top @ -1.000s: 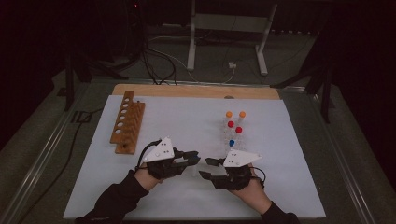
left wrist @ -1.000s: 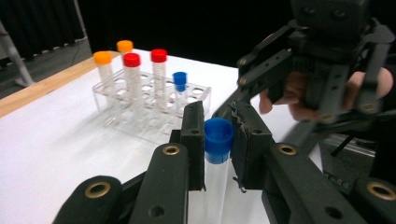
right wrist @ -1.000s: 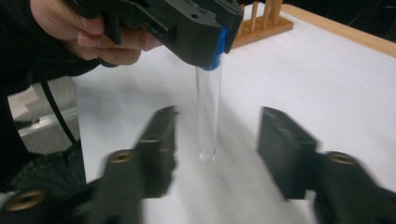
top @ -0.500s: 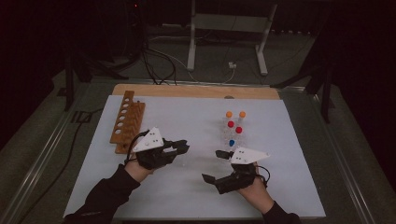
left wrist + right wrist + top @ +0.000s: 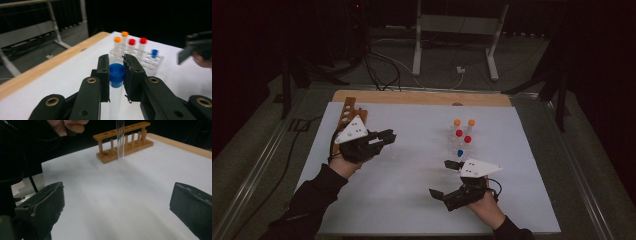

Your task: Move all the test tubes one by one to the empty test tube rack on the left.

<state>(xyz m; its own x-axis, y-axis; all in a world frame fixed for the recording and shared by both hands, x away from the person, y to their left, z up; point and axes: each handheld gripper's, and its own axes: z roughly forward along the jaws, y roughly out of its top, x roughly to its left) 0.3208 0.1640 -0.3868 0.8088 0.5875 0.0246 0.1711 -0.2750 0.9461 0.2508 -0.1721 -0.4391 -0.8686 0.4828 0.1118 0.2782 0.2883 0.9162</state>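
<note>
- The left gripper (image 5: 116,68), at about 9 o'clock on the white table mat (image 5: 412,200) in the high view, is clenched around a clear test tube with a blue cap (image 5: 116,72); its jaws press the cap from both sides and the tube hangs upright below them.
- In the right gripper view, the glass of that tube (image 5: 120,137) stands vertical above the mat, in front of the wooden rack (image 5: 125,141).
- The wooden rack (image 5: 347,112) lies at roughly 10 o'clock on the mat, just beyond the left gripper (image 5: 384,137).
- A clear plastic stand (image 5: 140,53) at about 1 o'clock of centre holds two orange-capped tubes (image 5: 457,122), two red-capped tubes (image 5: 459,133) and one blue-capped tube (image 5: 460,153), all upright.
- The right gripper (image 5: 446,177), at about 5 o'clock on the mat and just near of the plastic stand, is released, its jaws spread wide with nothing between them.
- The two grippers are well apart, with bare mat between.
</note>
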